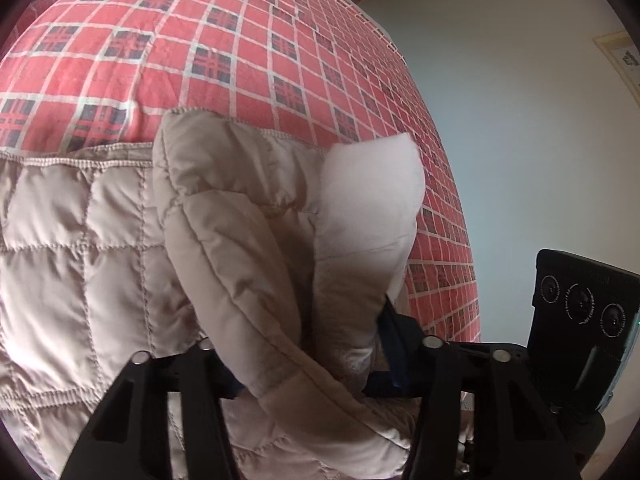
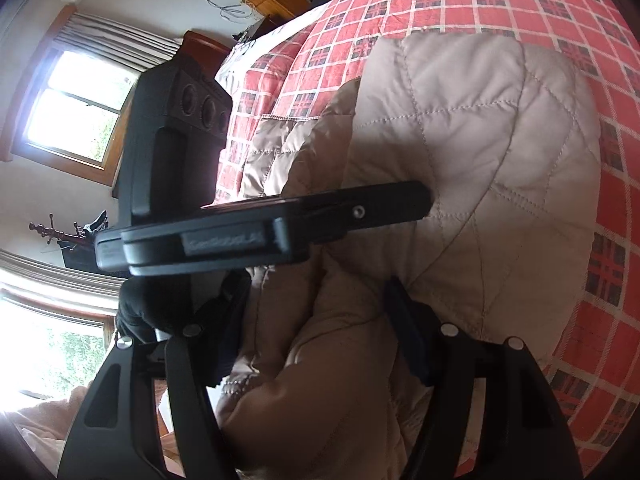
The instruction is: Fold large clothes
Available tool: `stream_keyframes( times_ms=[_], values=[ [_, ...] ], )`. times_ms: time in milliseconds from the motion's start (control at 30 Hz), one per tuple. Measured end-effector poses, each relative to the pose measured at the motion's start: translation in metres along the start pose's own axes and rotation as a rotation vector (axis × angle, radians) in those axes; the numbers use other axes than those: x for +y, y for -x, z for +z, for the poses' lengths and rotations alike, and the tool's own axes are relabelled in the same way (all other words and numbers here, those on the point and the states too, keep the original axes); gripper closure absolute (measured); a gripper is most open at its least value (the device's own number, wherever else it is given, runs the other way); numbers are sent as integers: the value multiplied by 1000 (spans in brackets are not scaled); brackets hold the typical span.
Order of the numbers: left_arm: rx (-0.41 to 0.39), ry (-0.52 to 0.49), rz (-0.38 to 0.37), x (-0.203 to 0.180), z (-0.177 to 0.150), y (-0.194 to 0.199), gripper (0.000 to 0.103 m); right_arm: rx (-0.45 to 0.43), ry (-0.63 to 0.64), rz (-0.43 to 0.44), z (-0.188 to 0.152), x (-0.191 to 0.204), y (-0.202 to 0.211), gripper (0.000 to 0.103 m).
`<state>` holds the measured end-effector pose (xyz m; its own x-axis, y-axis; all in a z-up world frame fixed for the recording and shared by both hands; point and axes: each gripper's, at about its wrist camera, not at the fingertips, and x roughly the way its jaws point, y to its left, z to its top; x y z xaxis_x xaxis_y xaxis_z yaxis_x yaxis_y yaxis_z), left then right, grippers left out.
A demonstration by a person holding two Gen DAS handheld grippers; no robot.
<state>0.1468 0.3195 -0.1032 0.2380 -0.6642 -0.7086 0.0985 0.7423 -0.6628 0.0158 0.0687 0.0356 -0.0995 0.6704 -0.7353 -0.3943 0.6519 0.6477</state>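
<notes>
Your left gripper (image 1: 308,364) and right gripper (image 2: 316,336) are each clamping a bunched fold of the beige quilted jacket (image 1: 100,240); fabric is hiding both jaws' tips. The jacket is lying on the red plaid bedspread (image 1: 240,40). The other gripper's body is blocking the right view; windows (image 2: 76,108) are glaring far left.

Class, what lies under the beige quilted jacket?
A red plaid bedspread shows around the quilted jacket. Whatever lies directly beneath is covered. Both grippers' jaws clamp its folds.
</notes>
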Motion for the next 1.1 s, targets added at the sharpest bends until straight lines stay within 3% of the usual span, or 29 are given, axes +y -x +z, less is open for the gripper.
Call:
stream_keyframes(
  times_ms=[133,333,467,667,900,1100],
  values=[
    [-16,-2,-39,6,-6,7,71,-13,-14,18,-5,2,18,35],
    [-55,-68,-129,-6,-11,22,87,-156,-88,63,-15,-22,93,33],
    [-75,-163,-223,-33,-12,39,90,-233,-197,-7,-21,-63,118,32],
    [-114,-281,-349,-61,-13,81,90,-260,-292,-21,-40,-101,124,32],
    [-182,-202,-415,-6,-14,126,91,-184,-259,23,-47,-91,95,31],
    [-182,-97,-460,65,-17,113,90,-100,-178,52,-43,-51,65,28]
  ],
)
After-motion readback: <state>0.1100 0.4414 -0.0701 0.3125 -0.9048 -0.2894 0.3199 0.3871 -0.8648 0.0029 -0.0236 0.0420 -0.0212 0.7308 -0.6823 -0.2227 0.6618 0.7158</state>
